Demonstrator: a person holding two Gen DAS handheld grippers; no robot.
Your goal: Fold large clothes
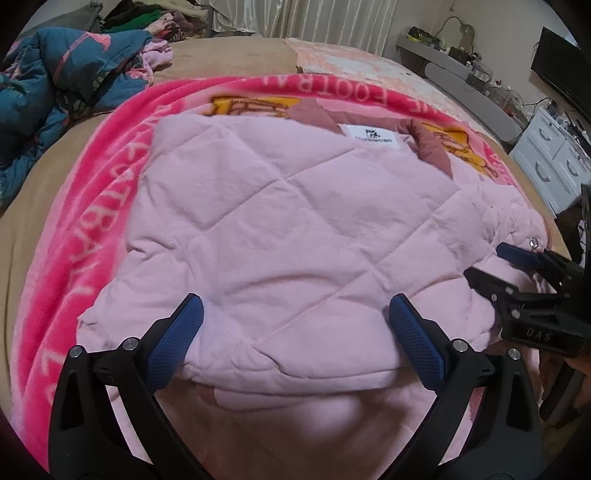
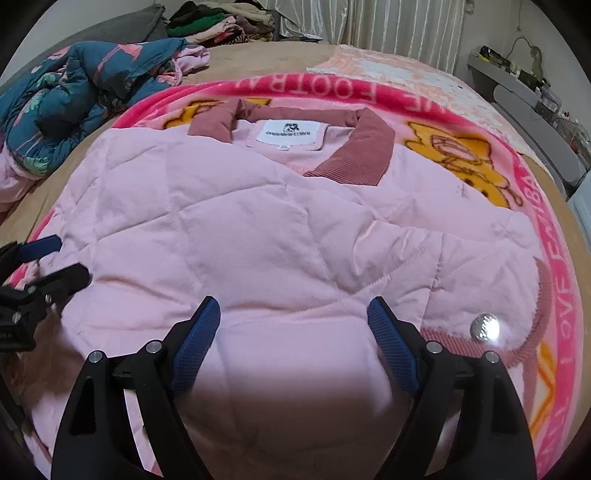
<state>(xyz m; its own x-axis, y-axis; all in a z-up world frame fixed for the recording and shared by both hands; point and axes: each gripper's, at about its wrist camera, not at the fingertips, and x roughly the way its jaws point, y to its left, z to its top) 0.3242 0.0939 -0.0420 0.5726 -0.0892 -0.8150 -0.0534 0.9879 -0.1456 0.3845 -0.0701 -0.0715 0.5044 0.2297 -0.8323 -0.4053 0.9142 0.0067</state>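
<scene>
A pale pink quilted jacket (image 1: pixel 280 229) with a dusty-rose collar (image 2: pixel 354 147) and a white neck label (image 2: pixel 290 134) lies on a bright pink printed blanket (image 1: pixel 92 221); it fills the right wrist view too (image 2: pixel 258 229). My left gripper (image 1: pixel 295 314) is open, its blue pads astride the jacket's near folded edge. My right gripper (image 2: pixel 293 314) is open over the near edge further right; it also shows at the right of the left wrist view (image 1: pixel 517 266). A silver snap button (image 2: pixel 484 327) sits near its right finger. The left gripper shows at the left edge of the right wrist view (image 2: pixel 48 258).
The blanket covers a tan bed (image 1: pixel 229 62). A crumpled blue patterned duvet (image 1: pixel 55 85) lies at the far left. A pile of clothes (image 2: pixel 221 22) sits at the head. A grey shelf (image 1: pixel 461 74) and white drawers (image 1: pixel 554 162) stand to the right.
</scene>
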